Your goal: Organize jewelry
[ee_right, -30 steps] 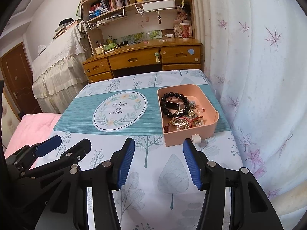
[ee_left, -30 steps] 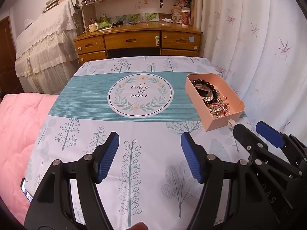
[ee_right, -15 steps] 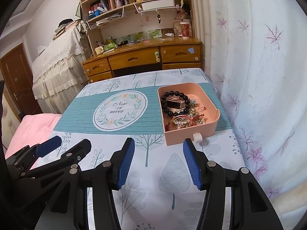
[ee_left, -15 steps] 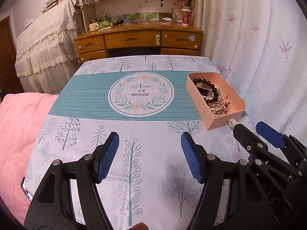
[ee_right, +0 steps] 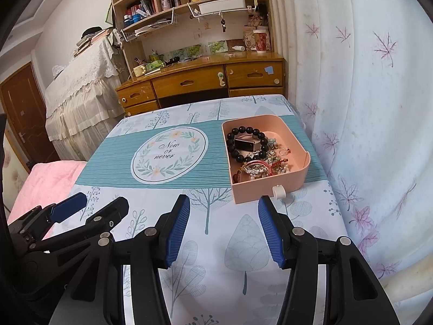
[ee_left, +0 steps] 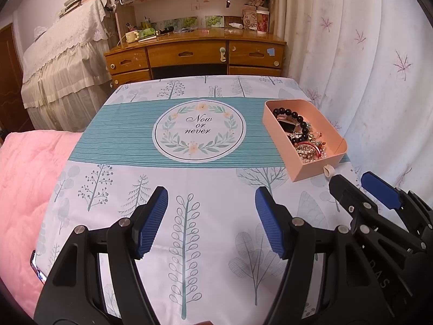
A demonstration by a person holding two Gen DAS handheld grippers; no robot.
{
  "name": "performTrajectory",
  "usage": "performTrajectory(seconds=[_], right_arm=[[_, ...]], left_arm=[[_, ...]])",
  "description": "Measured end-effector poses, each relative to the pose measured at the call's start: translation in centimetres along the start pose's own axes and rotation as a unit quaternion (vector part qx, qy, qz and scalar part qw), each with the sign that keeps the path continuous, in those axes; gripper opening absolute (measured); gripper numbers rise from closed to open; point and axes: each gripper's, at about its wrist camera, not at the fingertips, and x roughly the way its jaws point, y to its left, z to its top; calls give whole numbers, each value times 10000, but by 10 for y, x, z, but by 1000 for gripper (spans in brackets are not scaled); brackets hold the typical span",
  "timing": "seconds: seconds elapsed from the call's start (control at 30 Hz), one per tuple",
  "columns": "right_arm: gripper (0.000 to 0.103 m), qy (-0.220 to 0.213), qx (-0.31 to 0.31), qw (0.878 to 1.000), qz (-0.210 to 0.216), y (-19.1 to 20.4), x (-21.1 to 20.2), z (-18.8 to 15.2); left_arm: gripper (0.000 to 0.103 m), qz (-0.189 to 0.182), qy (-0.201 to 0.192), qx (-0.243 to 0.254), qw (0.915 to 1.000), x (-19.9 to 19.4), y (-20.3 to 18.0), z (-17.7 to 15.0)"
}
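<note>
A peach-pink drawer tray (ee_right: pixel 297 174) with a small white knob (ee_right: pixel 278 191) lies at the right side of the table. In it are a black bead bracelet (ee_right: pixel 245 130), a flat dark band piece (ee_right: pixel 245 144) and several tangled beaded pieces (ee_right: pixel 259 169). The same tray (ee_left: pixel 278 135) shows in the left wrist view at the right. My left gripper (ee_left: pixel 211 211) hovers open over the near tablecloth, nothing between its blue pads. My right gripper (ee_right: pixel 223 216) is open too, just short of the tray's front. Each gripper appears beside the other in the other's view.
The table wears a white tree-print cloth (ee_left: pixel 189 243) with a teal band and a round "Now or never" print (ee_left: pixel 199 130). A pink quilt (ee_left: pixel 24 189) lies left. White curtain (ee_right: pixel 365 108) hangs right. A wooden desk (ee_right: pixel 203 81) with shelves stands beyond.
</note>
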Motion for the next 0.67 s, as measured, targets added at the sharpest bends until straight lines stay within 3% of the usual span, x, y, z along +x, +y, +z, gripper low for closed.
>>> performTrajectory(seconds=[0.67], right_arm=[[54, 11, 14, 10000, 0, 1, 1, -1]], left_arm=[[65, -13, 34, -27, 10000, 3, 3, -10]])
